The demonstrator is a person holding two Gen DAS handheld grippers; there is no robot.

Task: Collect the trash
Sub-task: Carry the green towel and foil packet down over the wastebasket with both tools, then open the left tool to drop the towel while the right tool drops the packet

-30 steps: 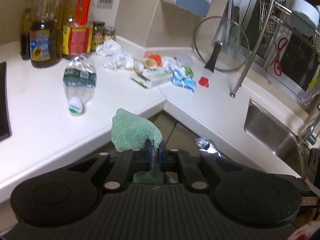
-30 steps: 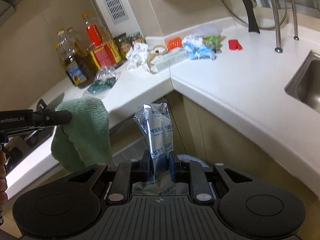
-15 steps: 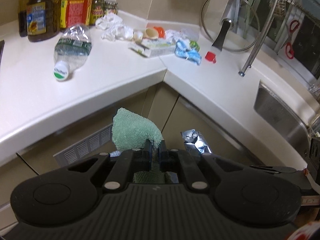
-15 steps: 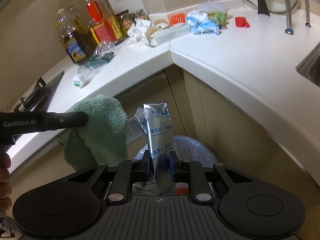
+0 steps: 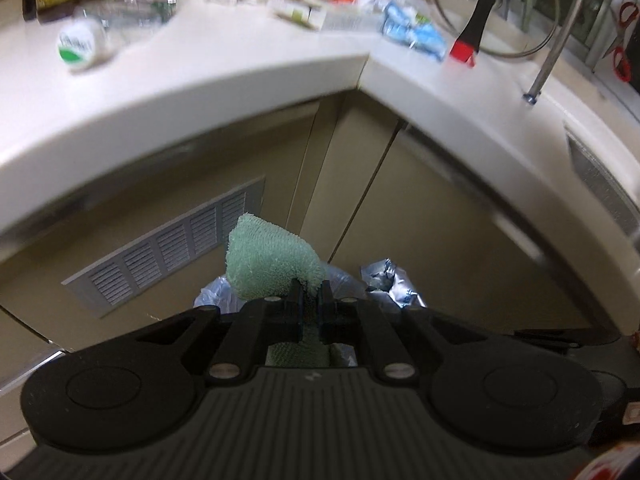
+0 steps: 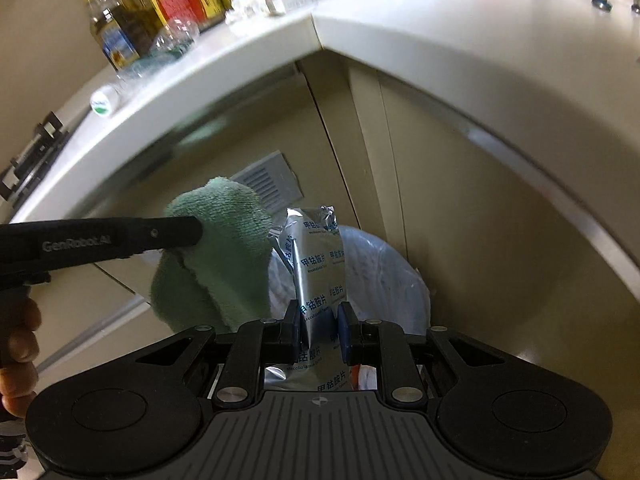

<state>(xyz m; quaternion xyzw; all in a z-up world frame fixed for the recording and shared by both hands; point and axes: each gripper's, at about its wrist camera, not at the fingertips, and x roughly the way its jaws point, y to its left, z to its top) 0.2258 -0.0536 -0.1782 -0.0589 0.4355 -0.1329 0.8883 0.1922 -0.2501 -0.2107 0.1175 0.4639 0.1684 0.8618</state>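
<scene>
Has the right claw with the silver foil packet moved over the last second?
Yes. The right claw, shut on the silver foil packet, has dropped below the countertop edge and now sits above the lined trash bin.

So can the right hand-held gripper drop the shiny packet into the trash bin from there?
Probably yes. The right hand-held gripper holds the silver packet right above the open bag-lined bin; nothing sits between them, and the green cloth hangs off to the left.
</scene>
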